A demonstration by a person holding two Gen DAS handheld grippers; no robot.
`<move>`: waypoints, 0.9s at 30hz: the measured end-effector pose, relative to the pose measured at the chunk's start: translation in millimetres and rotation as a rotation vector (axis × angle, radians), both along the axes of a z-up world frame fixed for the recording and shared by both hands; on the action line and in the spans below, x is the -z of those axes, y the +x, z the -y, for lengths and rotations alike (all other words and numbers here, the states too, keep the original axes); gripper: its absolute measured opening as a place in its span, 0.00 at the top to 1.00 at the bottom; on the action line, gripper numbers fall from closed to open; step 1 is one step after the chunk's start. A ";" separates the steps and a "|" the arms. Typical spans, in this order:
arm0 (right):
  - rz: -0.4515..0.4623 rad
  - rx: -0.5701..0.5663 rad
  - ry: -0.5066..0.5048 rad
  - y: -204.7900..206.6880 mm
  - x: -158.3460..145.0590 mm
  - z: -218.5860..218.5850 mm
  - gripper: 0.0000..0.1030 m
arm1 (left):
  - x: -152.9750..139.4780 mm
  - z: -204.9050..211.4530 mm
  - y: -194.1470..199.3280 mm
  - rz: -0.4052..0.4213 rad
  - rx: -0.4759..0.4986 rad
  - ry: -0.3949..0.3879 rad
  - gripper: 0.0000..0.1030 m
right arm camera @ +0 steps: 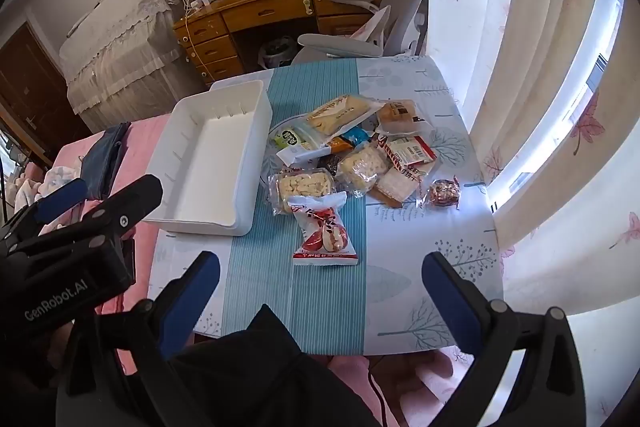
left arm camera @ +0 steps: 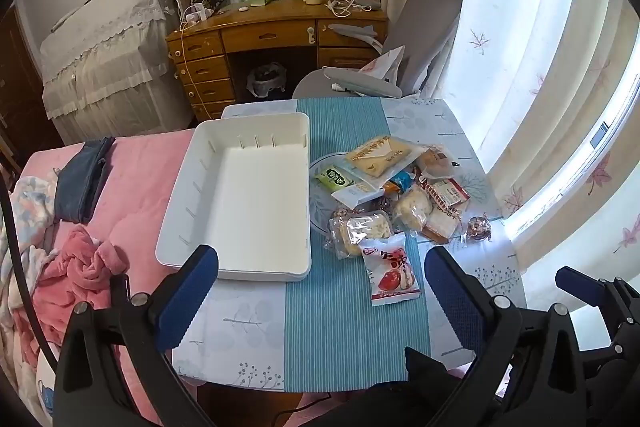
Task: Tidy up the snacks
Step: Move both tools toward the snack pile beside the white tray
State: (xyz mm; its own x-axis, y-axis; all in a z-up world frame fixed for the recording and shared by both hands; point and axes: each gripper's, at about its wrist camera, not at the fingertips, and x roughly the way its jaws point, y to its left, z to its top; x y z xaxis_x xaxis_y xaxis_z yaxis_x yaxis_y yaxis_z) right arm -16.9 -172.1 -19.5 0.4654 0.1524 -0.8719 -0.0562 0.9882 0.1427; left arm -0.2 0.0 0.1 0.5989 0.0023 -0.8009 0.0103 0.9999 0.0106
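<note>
A white empty bin [left arm camera: 240, 195] [right arm camera: 208, 163] lies on the left of a small table. To its right is a pile of wrapped snacks [left arm camera: 396, 187] [right arm camera: 352, 151]. A red-and-white packet [left arm camera: 390, 273] [right arm camera: 324, 231] lies nearest me, with a clear pack of pale biscuits [left arm camera: 360, 231] [right arm camera: 304, 187] behind it. A small dark-red wrapped sweet [left arm camera: 478, 229] [right arm camera: 444, 193] lies at the pile's right. My left gripper [left arm camera: 320, 291] is open and empty above the table's near edge. My right gripper [right arm camera: 320, 291] is open and empty, also at the near edge.
The table has a blue striped cloth [left arm camera: 344, 327] [right arm camera: 264, 279]. A pink bed [left arm camera: 136, 187] with clothes lies left. A grey chair [left arm camera: 400, 59] and a wooden desk [left arm camera: 260, 39] stand behind. Curtains [left arm camera: 540, 67] hang at the right.
</note>
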 end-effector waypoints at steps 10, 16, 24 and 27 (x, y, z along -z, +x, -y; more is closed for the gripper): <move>-0.003 0.000 -0.002 3.9 0.6 -4.0 0.01 | 3.7 0.8 1.4 -0.009 0.008 -0.019 0.00; 0.006 0.008 -0.008 5.6 -2.2 -5.3 0.01 | 6.4 0.9 4.9 -0.013 0.012 -0.024 0.00; 0.026 0.026 -0.036 12.7 -3.5 -9.3 0.01 | 5.2 -2.5 6.4 -0.021 0.028 -0.044 0.00; 0.036 0.041 -0.049 12.4 -3.9 -10.7 0.01 | 8.9 -7.4 16.4 -0.035 0.051 -0.057 0.00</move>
